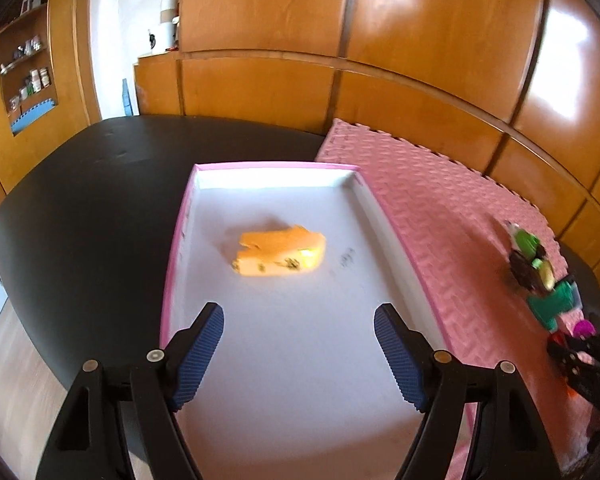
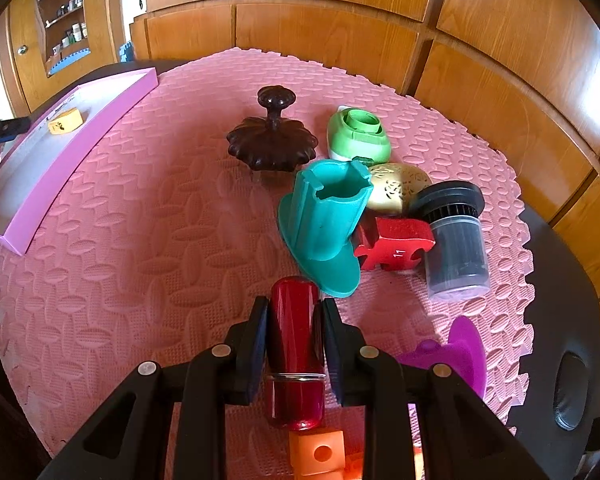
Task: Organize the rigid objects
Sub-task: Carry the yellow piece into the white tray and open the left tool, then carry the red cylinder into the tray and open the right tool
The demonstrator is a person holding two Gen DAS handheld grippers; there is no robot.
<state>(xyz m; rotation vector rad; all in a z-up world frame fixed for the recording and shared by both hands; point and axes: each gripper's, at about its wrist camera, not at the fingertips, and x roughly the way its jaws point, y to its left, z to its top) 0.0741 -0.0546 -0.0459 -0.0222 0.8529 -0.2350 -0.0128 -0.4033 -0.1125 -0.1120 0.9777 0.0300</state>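
While clamped, red tube (image 2: 296, 352) in right gripper (image 2: 295, 344).

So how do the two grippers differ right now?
The left gripper is open and empty above the pink-rimmed tray; the right gripper is shut on the red cylinder. The left hangs over the tray holding the yellow block; the right is over the pink foam mat. Both point downward.
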